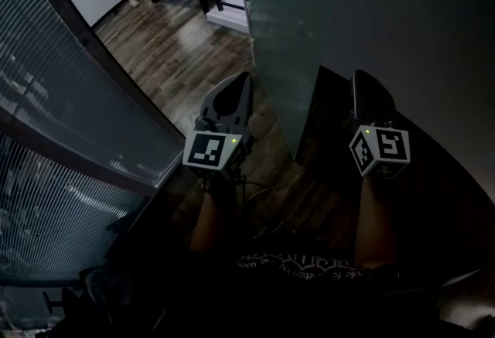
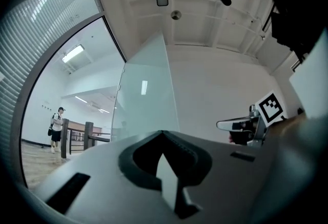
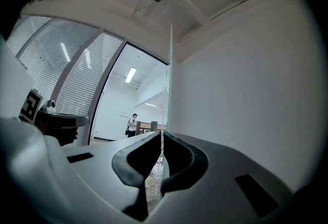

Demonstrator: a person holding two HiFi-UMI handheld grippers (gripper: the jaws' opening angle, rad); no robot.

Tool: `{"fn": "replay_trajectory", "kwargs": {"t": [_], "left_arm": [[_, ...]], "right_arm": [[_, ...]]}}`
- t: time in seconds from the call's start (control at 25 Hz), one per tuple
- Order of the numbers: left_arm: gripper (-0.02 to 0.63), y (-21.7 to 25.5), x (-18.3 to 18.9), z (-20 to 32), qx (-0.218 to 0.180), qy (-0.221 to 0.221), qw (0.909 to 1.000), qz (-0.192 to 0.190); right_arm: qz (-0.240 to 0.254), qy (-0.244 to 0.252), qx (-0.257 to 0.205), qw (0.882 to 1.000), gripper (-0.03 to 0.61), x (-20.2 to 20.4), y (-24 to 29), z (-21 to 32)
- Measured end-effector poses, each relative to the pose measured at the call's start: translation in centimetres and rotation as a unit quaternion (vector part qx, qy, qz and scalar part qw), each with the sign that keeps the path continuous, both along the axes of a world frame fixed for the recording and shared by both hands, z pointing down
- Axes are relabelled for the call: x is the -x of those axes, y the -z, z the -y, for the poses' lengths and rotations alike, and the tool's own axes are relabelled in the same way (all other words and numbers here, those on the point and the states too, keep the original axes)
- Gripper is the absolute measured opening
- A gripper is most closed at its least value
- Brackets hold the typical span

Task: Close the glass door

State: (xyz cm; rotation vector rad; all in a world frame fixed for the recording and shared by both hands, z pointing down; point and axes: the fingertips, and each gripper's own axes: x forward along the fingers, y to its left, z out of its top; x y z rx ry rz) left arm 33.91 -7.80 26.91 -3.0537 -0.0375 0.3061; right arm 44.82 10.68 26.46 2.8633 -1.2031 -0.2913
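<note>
Jaws of the left gripper [image 2: 163,134] meet at the tips, with nothing between them. On the right gripper [image 3: 162,135] they are drawn in to a hairline slit and also hold nothing. We see both tools held out side by side, clear of any contact.

Ahead of them, nearer the right gripper, stands the tall frameless pale-green glass door [image 1: 278,27]. It lies open beside the plain white wall [image 3: 246,89], its free vertical edge turned toward us above the dark wood-plank floor [image 1: 178,42].

We judge the panel to be heavy, rigid and slick, and easily chipped along its edge. No handle is visible. We would therefore place the closed tips flat against the face near the free edge — not on the edge itself. Pushing slowly lets the mass start and stop without slamming.
</note>
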Motion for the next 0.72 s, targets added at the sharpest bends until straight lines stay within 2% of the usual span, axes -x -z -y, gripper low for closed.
{"fn": "replay_trajectory", "kwargs": {"t": [0.32, 0.72], "left_arm": [[0.002, 0.1, -4.0, 3.6, 0.001, -0.008, 1.0000, -0.001], [0.002, 0.0, -7.1, 5.1, 0.001, -0.011, 0.9999, 0.007]], "right_arm": [[0.005, -0.010, -0.001, 1.000, 0.005, -3.9, -0.2, 3.0], [0.014, 0.000, 0.003, 1.000, 0.006, -7.0, -0.5, 5.4]]}}
